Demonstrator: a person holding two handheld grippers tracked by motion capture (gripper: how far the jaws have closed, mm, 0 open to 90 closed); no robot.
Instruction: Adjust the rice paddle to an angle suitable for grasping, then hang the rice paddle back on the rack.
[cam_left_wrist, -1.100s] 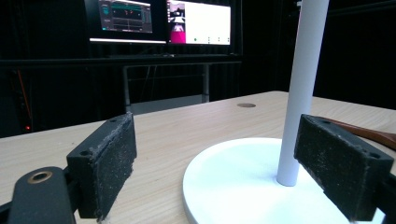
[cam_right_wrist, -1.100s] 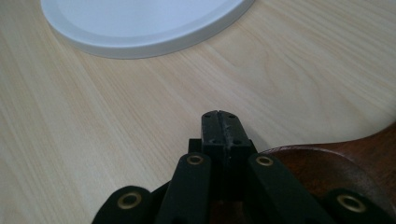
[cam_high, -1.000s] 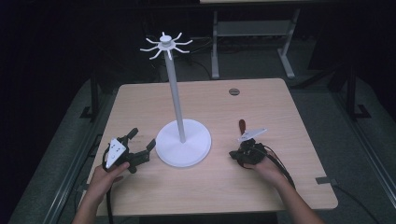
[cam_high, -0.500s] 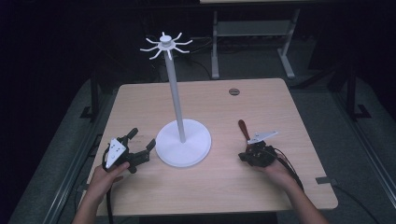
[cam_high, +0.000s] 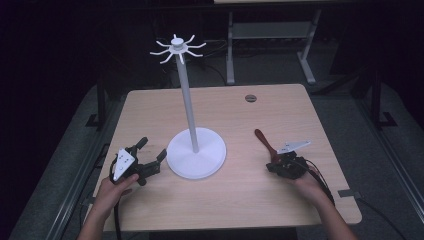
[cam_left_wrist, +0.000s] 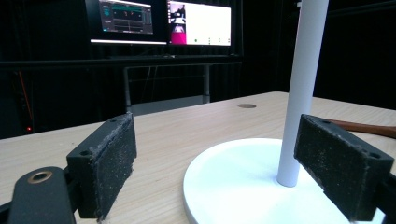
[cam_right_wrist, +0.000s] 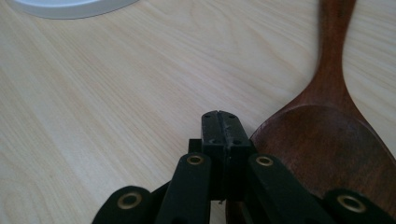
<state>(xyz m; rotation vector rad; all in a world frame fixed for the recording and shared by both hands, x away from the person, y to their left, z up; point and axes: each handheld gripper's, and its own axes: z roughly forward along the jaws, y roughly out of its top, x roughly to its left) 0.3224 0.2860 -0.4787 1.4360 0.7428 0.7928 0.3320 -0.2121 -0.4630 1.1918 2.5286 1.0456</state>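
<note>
The table (cam_high: 225, 210) carries a white stand (cam_high: 195, 159) near its centre, with a tall pole rising from a round base; a wooden spoon (cam_high: 265, 144) lies flat to the right of the base, well apart from it. The left gripper (cam_high: 150, 159), held low by the left hand (cam_high: 114, 186) at the table's near left, points toward the stand with its jaws spread wide, and in the left gripper view the base sits between the two pads (cam_left_wrist: 109, 170). The right gripper (cam_right_wrist: 219, 122), held by the right hand (cam_high: 305, 182) at the near right, rests low over the table with its jaws pressed together on nothing, the tips just beside the spoon's bowl, its handle pointing away toward the far side.
</note>
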